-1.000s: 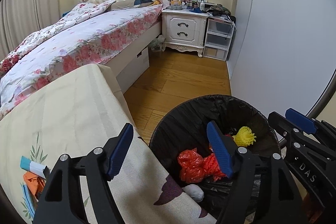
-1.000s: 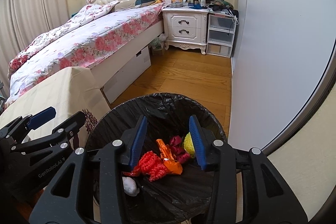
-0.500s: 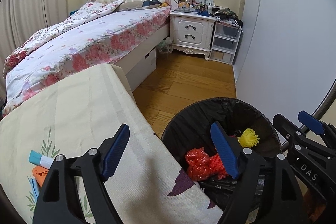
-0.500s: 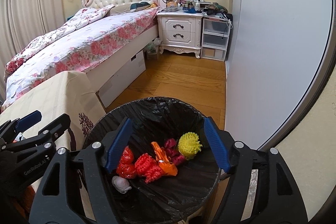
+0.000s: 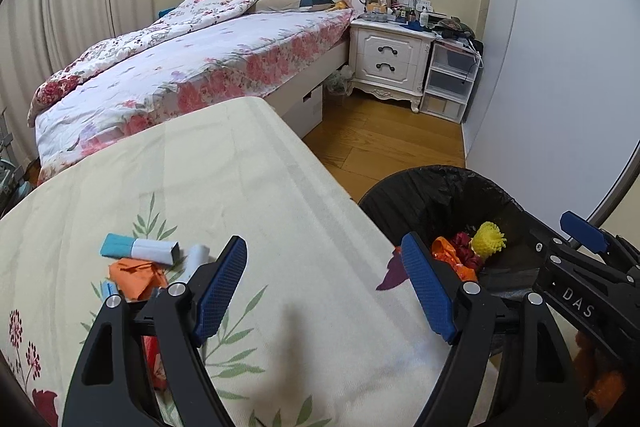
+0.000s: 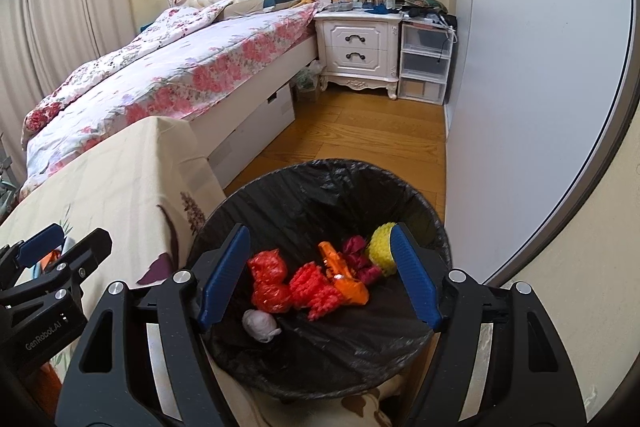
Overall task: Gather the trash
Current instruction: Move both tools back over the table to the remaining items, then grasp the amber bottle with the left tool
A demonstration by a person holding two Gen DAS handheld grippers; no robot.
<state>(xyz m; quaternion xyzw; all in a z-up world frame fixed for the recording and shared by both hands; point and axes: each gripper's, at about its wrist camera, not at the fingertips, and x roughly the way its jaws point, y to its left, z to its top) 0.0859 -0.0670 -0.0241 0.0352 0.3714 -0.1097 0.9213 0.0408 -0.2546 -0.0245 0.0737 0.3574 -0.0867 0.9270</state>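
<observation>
A black-lined trash bin (image 6: 320, 183) stands right of the cloth-covered table (image 5: 240, 187). It holds red, orange, yellow and white scraps (image 6: 312, 283). My right gripper (image 6: 320, 275) is open and empty above the bin. My left gripper (image 5: 324, 287) is open and empty over the table. Left of it on the table lie a blue-and-white box (image 5: 140, 247), an orange crumpled scrap (image 5: 136, 275) and a white piece (image 5: 198, 255). The bin also shows in the left wrist view (image 5: 440, 187).
A bed (image 5: 200, 59) with a floral cover stands behind the table. A white nightstand (image 5: 390, 61) and plastic drawers (image 5: 450, 83) stand at the far wall. A grey wardrobe door (image 6: 540, 67) runs along the right. Wooden floor (image 6: 360, 135) lies between.
My left gripper has swung left from over the bin to over the table, bringing the table trash into view. My right gripper has opened wide above the bin.
</observation>
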